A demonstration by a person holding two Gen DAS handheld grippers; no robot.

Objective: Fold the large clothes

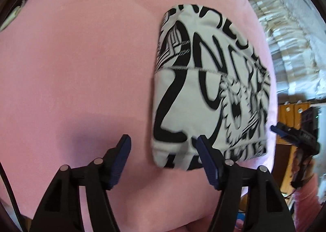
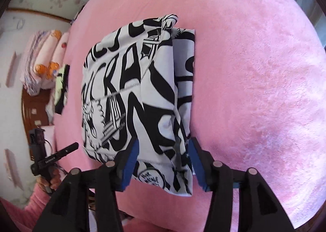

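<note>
A white garment with bold black print (image 1: 207, 89) lies folded into a compact rectangle on the pink fleece bed cover (image 1: 81, 69). My left gripper (image 1: 163, 142) hangs open at the garment's near left corner; its right finger overlaps the cloth's edge in the view and nothing is pinched. In the right wrist view the folded garment (image 2: 138, 93) shows a second layer along its right side. My right gripper (image 2: 164, 144) is open, its blue pads (image 2: 133, 162) standing either side of the cloth's near edge without pressing it. Each gripper also shows at the other view's edge: right gripper (image 1: 279, 131), left gripper (image 2: 72, 147).
The pink cover (image 2: 254, 89) spreads wide around the garment. Stacked pink quilts (image 2: 44, 58) and a green and black cloth (image 2: 61, 89) lie at the bed's far side by a wooden headboard (image 2: 34, 109). White ruffled fabric (image 1: 285, 38) and a wooden cabinet (image 1: 289, 113) stand beyond the bed.
</note>
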